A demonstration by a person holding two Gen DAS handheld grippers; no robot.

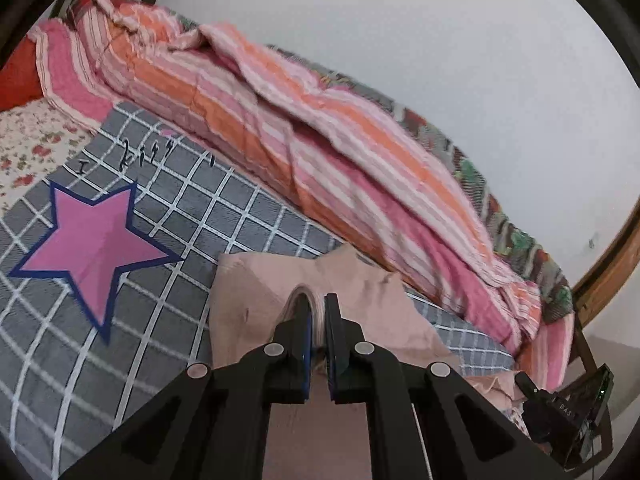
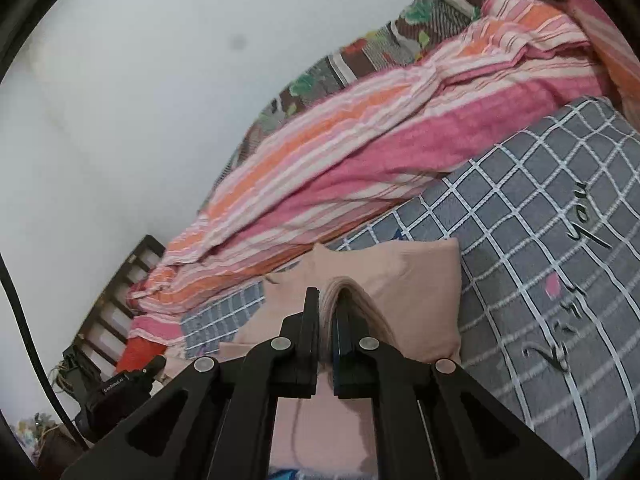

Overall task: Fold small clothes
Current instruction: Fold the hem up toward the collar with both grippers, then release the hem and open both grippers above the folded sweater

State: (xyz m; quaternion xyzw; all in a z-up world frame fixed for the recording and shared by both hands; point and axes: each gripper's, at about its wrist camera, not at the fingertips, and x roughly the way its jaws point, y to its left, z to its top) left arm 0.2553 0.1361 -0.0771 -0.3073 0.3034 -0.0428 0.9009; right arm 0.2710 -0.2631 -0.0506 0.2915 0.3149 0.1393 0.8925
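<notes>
Pink garment (image 1: pixel 256 300) over the grey checked sheet (image 1: pixel 168 216), its folded edges pinched by left claw (image 1: pixel 318 308) and right claw (image 2: pixel 328 300).

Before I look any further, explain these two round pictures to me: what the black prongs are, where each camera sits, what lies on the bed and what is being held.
There is no robot here. A person holds a two-finger gripper in each hand, and a fisheye camera on each one looks forward along its black fingers, which is why the pictures look round and bent. One picture comes from the left gripper, the other from the right gripper. Both are shut on the same beige garment, each pinching a bunched fold of its edge, so the cloth hangs up off the bed between them. Under it lies a grey checked sheet with a pink star and some black writing. Behind that a pink and orange striped quilt lies rumpled along the white wall.
</notes>
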